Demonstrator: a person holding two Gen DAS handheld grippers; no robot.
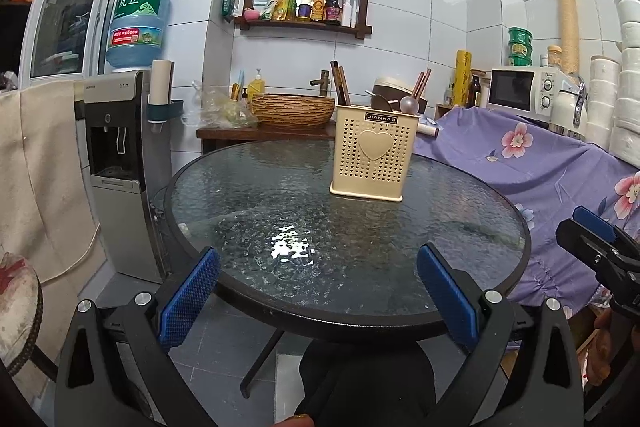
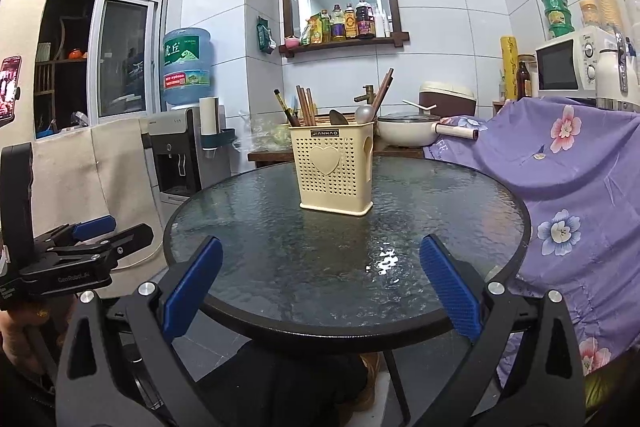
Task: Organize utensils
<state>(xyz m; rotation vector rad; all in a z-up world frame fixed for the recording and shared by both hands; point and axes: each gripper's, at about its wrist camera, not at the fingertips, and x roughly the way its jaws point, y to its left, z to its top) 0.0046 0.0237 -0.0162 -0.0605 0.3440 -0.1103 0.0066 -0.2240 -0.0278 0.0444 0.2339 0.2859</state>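
All utensils I can see already stand in the holder; both my tongs are empty.

Chopsticks, a dark spoon and a round-headed ladle stick up out of the cream holder, and the glass desk around it carries nothing loose, so I judge the sorting done or nearly so, unless pieces lie out of view. My left tongs are spread wide at the near rim, with the holder well ahead at about 1 o'clock. My right tongs gape just as wide, with the holder well ahead at 12 o'clock.
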